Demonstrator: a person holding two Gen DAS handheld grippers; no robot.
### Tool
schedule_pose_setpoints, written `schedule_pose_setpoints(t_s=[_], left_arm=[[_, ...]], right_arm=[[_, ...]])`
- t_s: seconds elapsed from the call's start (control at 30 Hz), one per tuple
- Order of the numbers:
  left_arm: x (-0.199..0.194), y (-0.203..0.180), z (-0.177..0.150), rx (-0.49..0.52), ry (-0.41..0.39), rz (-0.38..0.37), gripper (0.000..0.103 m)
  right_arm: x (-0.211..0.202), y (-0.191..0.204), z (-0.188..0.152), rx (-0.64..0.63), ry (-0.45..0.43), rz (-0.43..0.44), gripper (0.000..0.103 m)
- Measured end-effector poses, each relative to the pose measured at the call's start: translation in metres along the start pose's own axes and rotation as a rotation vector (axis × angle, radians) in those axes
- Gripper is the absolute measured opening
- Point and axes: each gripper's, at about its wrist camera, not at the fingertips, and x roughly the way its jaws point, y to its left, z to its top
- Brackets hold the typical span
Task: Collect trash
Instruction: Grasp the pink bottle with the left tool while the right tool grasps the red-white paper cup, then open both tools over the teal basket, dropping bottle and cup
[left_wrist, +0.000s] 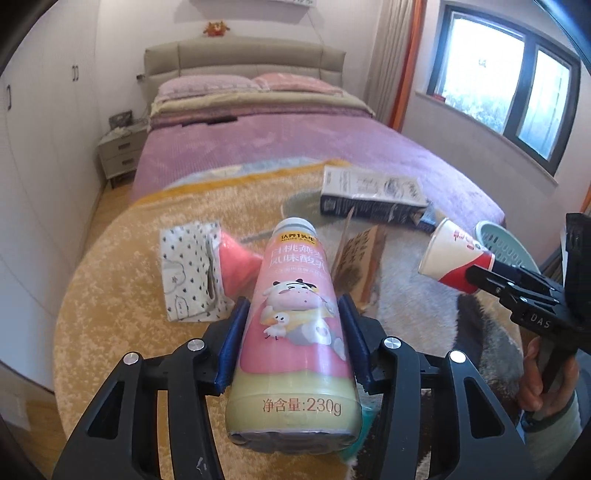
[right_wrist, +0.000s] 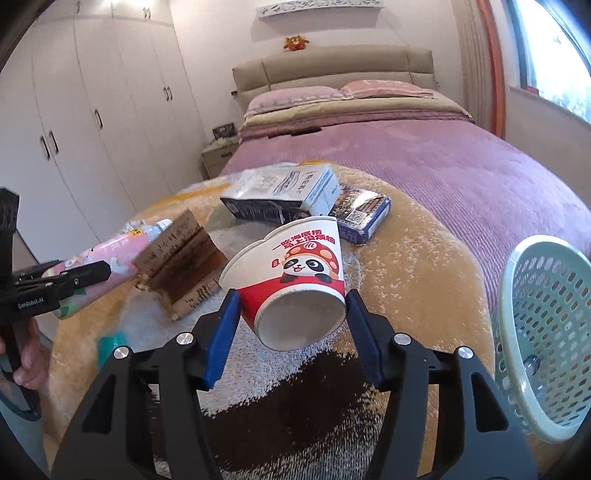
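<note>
- Two pieces of trash are up off the bed: the yogurt bottle (left_wrist: 295, 325) clamped in the left tongs (left_wrist: 293, 332), and the paper cup (right_wrist: 291, 280) pinched in the right tongs (right_wrist: 291, 325).
- Step in hand, as I judge it: carrying both to the basket (right_wrist: 546, 332), which sits at the bed's right edge (mouth tipped toward the cup).
- Next move calls for swinging right, cup first.
- Cartons (right_wrist: 284, 195), a brown bag (right_wrist: 181, 266) and a tissue pack (left_wrist: 192, 269) lie on the blanket (right_wrist: 406, 266); the air above them looks free.

Black skeletal linkages with silver round screws behind blue ribbed pads (left_wrist: 236, 332) on both grippers. White lettering behind the fingers. Pale grey-green sleeve (left_wrist: 554, 413) behind the right grip.
</note>
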Motion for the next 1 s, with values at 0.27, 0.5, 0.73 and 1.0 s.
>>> schedule_pose_setpoints(t_s=[0.27,0.5,0.73,1.0], left_arm=[[-0.029,-0.038,0.014,0.034,-0.095,-0.071,0.047],[-0.026,-0.115,0.031,0.122,-0.135,-0.174,0.047],[0.009,-0.197,0.042,0.191,-0.108,-0.285,0.048],[0.07,-0.287,0.04,0.256,-0.012,-0.363,0.048]], right_arm=[[-0.056,-0.011,0.008,0.016,-0.101,-0.062,0.055],[-0.102,-0.052,0.003,0.07,-0.166,-0.155,0.055],[-0.133,-0.108,-0.007,0.125,-0.187,-0.359,0.055],[-0.138,-0.196,-0.029,0.316,-0.145,-0.41,0.055]])
